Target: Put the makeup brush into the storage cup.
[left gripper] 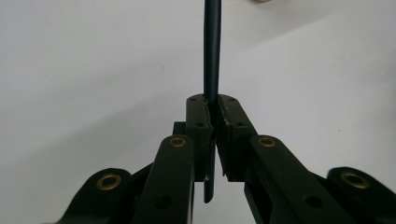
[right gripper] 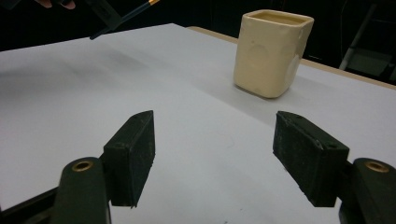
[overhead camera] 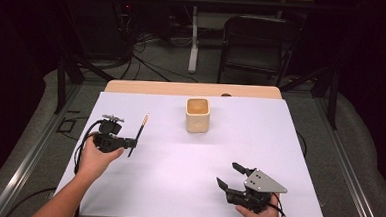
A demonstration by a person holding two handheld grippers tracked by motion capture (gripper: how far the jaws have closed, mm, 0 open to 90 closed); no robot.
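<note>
slim dark pencil (overhead camera: 139, 129), orange-tipped, tilted

High view looks down; both gripper views sit low, sharing the cup (right gripper: 272, 53)

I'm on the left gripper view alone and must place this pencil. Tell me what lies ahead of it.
Observer: A cream cup stands upright at the middle of the table, to the right of the pencil.
Operator: Report the pencil's tilt.
Observer: In the high view it slants, its orange end up and toward the cup, and the left gripper clamps its lower part.
Operator: Give me the other gripper.
Observer: The right gripper is open with nothing between its jaws, near the table's front edge.
</note>
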